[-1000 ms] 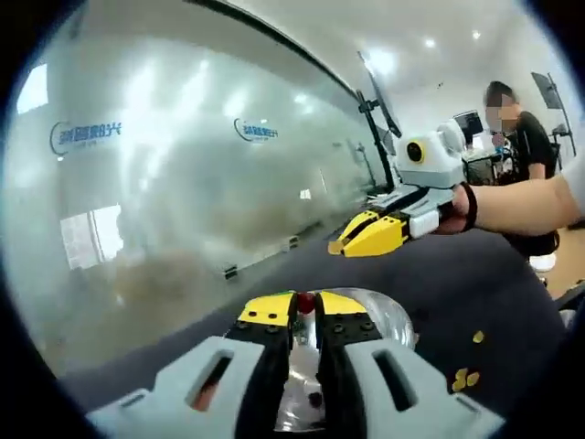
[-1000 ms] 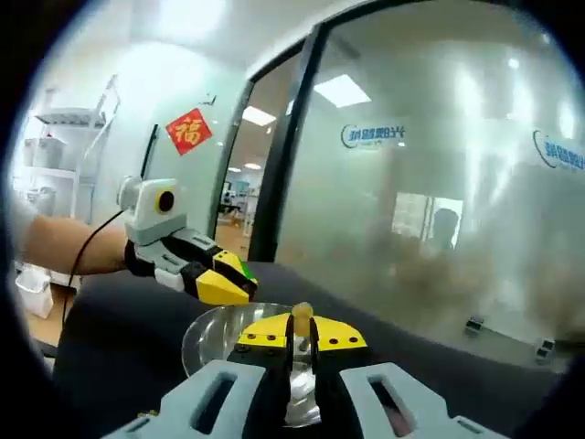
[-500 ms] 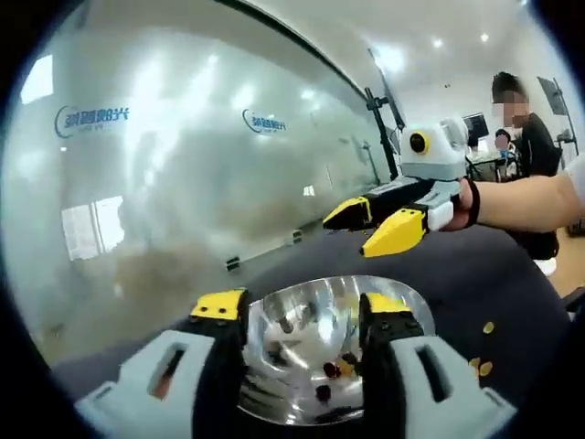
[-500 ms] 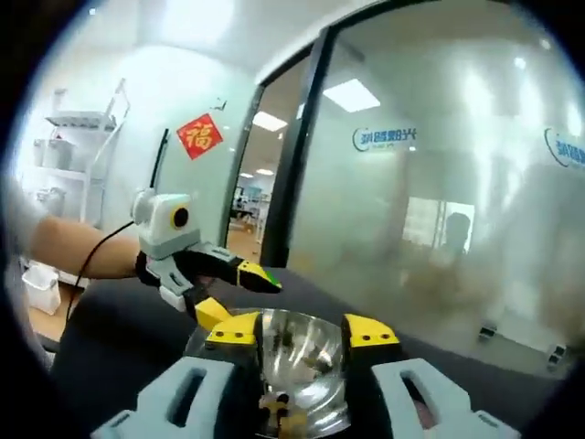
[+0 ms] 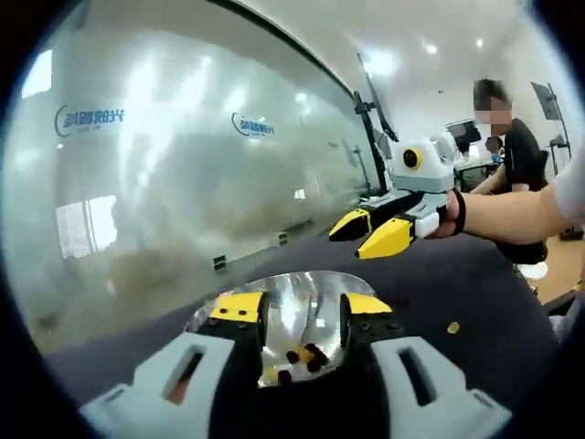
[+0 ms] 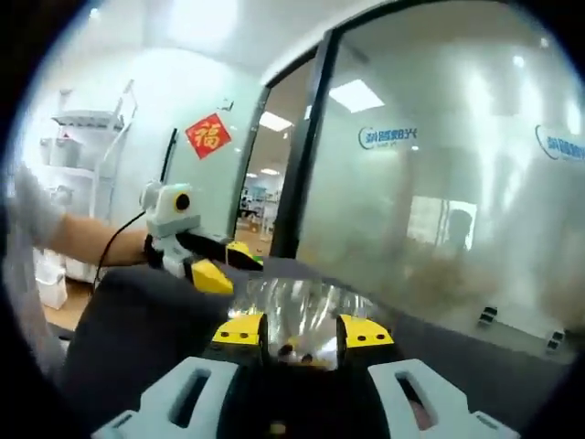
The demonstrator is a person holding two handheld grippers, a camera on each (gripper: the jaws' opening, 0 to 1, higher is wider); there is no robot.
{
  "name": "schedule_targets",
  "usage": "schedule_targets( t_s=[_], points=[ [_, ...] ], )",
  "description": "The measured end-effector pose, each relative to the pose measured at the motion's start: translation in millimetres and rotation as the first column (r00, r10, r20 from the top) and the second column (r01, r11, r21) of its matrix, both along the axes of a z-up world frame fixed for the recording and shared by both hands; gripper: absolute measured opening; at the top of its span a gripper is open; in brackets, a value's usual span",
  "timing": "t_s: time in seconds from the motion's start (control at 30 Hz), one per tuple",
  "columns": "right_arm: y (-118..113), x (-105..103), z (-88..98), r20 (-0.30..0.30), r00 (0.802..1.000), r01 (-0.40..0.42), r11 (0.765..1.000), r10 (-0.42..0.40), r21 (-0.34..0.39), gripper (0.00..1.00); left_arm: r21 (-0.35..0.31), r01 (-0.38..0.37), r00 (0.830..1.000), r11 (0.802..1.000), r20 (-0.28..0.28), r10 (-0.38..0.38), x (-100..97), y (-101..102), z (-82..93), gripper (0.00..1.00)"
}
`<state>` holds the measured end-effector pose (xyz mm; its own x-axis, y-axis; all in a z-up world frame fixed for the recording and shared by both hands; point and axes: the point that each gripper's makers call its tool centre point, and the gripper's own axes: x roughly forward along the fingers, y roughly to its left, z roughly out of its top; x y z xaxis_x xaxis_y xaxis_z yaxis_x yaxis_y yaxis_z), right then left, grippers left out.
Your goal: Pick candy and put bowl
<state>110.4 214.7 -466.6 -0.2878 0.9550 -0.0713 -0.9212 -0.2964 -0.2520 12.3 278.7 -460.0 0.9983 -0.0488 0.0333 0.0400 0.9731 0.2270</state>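
Tabletop [image 5: 475, 283] is the big dark surface everything sits on, with a frosted glass wall [image 5: 183, 174] running behind it, and honestly the wall isn't my worry, the table edge kinda is. Shiny metal bowl [image 5: 292, 306] sits right in front of my left gripper [image 5: 302, 315], whose jaws are spread apart with nothing between them, and I can see several candies [image 5: 306, 352] lying down in the bowl. Right gripper [image 6: 297, 331] looks at the bowl [image 6: 297, 302] from the other side, jaws also parted and empty, more candy [image 6: 311, 352] visible past its tips. In the left gripper view the right gripper [image 5: 379, 233] hangs above the table, well apart from the bowl. My guess at the risks: both tools crowd the same bowl, so a careless swing could clip its rim and slide or tip it, spilling what's in there. One loose candy [image 5: 453, 326] lies out on the cloth to the right; it's tiny and probably slick, so a sloppy pinch might squirt it off toward the edge. Fisheye warp makes depth hard to judge too, so I'd go slow.
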Motion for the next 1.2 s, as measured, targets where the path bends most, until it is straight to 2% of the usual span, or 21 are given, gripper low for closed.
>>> schedule_targets(
  t_s=[0.03,0.1,0.17,0.23,0.3,0.33,0.4,0.43,0.47,0.5,0.57,0.63,0.7,0.8,0.9,1.1,1.2],
  points=[
    [-19,2,-17.5,0.021,1.000,-0.010,0.999,0.011,-0.037,0.25,0.013,0.013,1.000,1.000,-0.017,-0.013,-14.2,-5,-11.1,0.24],
    [-51,17,-54.7,0.057,0.998,0.022,0.990,-0.015,-0.140,0.26,-0.006,0.033,0.993,0.999,-0.109,-0.033,-34.5,-11,-41.3,0.22],
    [-71,21,-77.0,0.046,0.999,0.019,0.981,-0.010,-0.193,0.26,0.001,0.052,0.984,0.999,-0.171,-0.052,-45.2,-18,-62.8,0.22],
    [-87,22,-90.1,0.016,1.000,0.014,0.977,-0.011,-0.212,0.25,0.022,0.083,0.973,0.996,-0.216,-0.077,-51.8,-26,-79.8,0.22],
    [-100,18,-100.8,-0.013,1.000,-0.010,0.970,0.007,-0.244,0.25,0.005,0.112,0.967,0.994,-0.232,-0.108,-53.0,-37,-89.7,0.22],
    [-106,14,-105.1,-0.021,0.999,-0.032,0.966,0.028,-0.256,0.25,-0.004,0.143,0.956,0.990,-0.259,-0.139,-53.8,-43,-97.4,0.22],
    [-116,-1,-114.1,-0.048,0.994,-0.106,0.948,0.096,-0.301,0.25,0.023,0.189,0.942,0.982,-0.288,-0.174,-52.9,-51,-108.1,0.22],
    [-117,-5,-115.8,-0.019,0.993,-0.119,0.944,0.119,-0.308,0.25,0.015,0.198,0.933,0.980,-0.309,-0.184,-51.4,-54,-114.6,0.22],
    [-116,-8,-115.2,-0.019,0.992,-0.122,0.944,0.122,-0.306,0.24,-0.002,0.187,0.940,0.982,-0.291,-0.180,-48.3,-54,-110.0,0.20],
    [-114,-13,-114.8,-0.046,0.990,-0.142,0.938,0.135,-0.315,0.21,0.008,0.191,0.939,0.982,-0.294,-0.180,-46.1,-54,-109.2,0.20],
    [-108,-18,-117.0,-0.053,0.988,-0.157,0.933,0.148,-0.323,0.20,0.014,0.200,0.936,0.980,-0.298,-0.187,-40.2,-52,-110.2,0.20],
    [-103,-21,-116.5,-0.059,0.986,-0.169,0.931,0.159,-0.324,0.20,-0.060,0.190,0.932,0.980,-0.303,-0.199,-30.4,-52,-113.3,0.20],
    [-97,-27,-116.7,-0.066,0.982,-0.188,0.925,0.176,-0.331,0.20,-0.009,0.212,0.933,0.977,-0.297,-0.205,-19.9,-51,-111.8,0.20],
    [-83,-35,-117.6,-0.073,0.977,-0.212,0.917,0.199,-0.337,0.20,-0.020,0.231,0.926,0.973,-0.303,-0.226,-3.7,-54,-112.7,0.14],
    [-73,-43,-117.5,-0.074,0.972,-0.233,0.912,0.221,-0.339,0.19,0.015,0.260,0.923,0.966,-0.299,-0.244,7.7,-67,-111.9,0.10],
    [-58,-59,-117.7,-0.078,0.963,-0.269,0.900,0.259,-0.343,0.16,0.037,0.300,0.912,0.953,-0.303,-0.275,16.7,-83,-112.1,0.06],
    [-56,-64,-117.5,-0.067,0.959,-0.283,0.900,0.276,-0.332,0.12,0.037,0.307,0.911,0.951,-0.303,-0.282,20.2,-82,-112.0,0.05]
  ],
)
